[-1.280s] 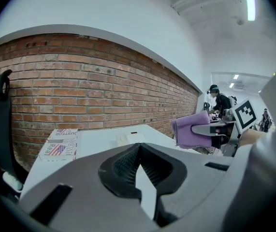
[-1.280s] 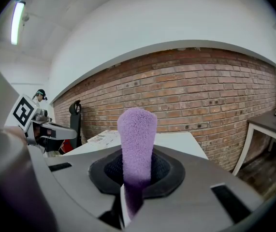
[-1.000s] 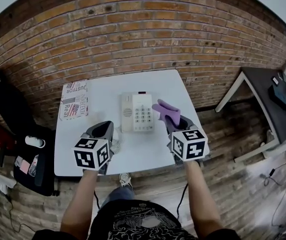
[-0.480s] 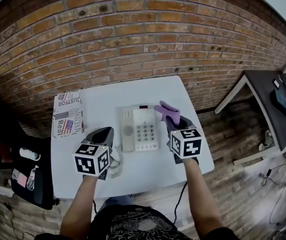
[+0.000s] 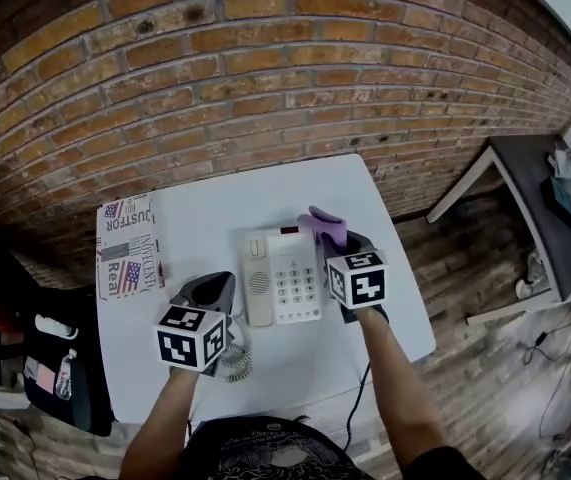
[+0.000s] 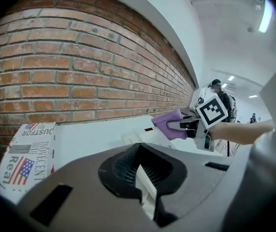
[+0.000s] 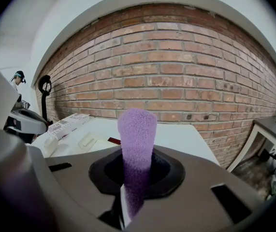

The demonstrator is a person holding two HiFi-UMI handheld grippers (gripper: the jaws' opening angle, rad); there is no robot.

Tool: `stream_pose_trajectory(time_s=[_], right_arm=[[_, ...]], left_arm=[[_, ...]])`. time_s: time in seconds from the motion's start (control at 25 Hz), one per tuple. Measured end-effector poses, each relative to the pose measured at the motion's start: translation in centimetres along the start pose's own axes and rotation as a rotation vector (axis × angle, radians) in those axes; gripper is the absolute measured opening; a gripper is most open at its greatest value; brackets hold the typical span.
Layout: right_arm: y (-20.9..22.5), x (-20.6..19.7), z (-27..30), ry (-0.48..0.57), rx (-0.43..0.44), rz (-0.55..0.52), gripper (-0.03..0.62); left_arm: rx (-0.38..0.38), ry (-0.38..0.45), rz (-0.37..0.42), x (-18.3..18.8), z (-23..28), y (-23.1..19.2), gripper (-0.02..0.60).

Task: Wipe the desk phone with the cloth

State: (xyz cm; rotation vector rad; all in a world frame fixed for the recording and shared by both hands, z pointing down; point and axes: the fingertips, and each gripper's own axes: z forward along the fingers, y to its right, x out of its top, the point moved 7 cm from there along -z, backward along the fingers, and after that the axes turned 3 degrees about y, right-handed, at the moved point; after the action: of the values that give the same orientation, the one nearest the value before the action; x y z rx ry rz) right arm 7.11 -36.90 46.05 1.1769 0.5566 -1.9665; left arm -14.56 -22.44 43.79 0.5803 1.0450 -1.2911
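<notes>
The white desk phone [image 5: 283, 276] lies on the white table [image 5: 205, 223], handset on its left, coiled cord [image 5: 233, 356] at the front. My right gripper [image 5: 341, 242] is shut on a purple cloth [image 5: 322, 225] that hangs over the phone's far right corner. In the right gripper view the cloth [image 7: 137, 139] stands up between the jaws of that gripper [image 7: 128, 199], with the phone [image 7: 87, 141] to the lower left. My left gripper [image 5: 211, 288] hovers just left of the phone, shut and empty. The left gripper view shows its closed jaws [image 6: 146, 190], the phone [image 6: 137, 136] and the cloth [image 6: 169, 124].
A printed cardboard box [image 5: 125, 250] lies along the table's left edge. A brick wall [image 5: 265, 78] backs the table. A dark side desk [image 5: 555, 203] stands to the right, and a black bag [image 5: 60, 373] sits on the floor at left.
My right gripper has carried the cloth left, from beside the phone to over its right edge. The left gripper stays by the phone's left side. The head camera has shifted.
</notes>
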Motion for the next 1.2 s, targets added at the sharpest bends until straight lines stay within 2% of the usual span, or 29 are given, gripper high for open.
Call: stream_pose_trajectory(time_s=[0.44,1.2], right_arm=[[-1.0,-1.2,1.3,-0.029,0.038,0.044,0.044],[-3.3,-4.8,-3.6,-0.062,0.086,0.079,0.044]], left_arm=[[-0.005,-0.031,-0.019,-1.4,0.3,-0.6,0.006],[0.012,-0.004,-0.033,-3.2,-2.9,2.7,0.006]])
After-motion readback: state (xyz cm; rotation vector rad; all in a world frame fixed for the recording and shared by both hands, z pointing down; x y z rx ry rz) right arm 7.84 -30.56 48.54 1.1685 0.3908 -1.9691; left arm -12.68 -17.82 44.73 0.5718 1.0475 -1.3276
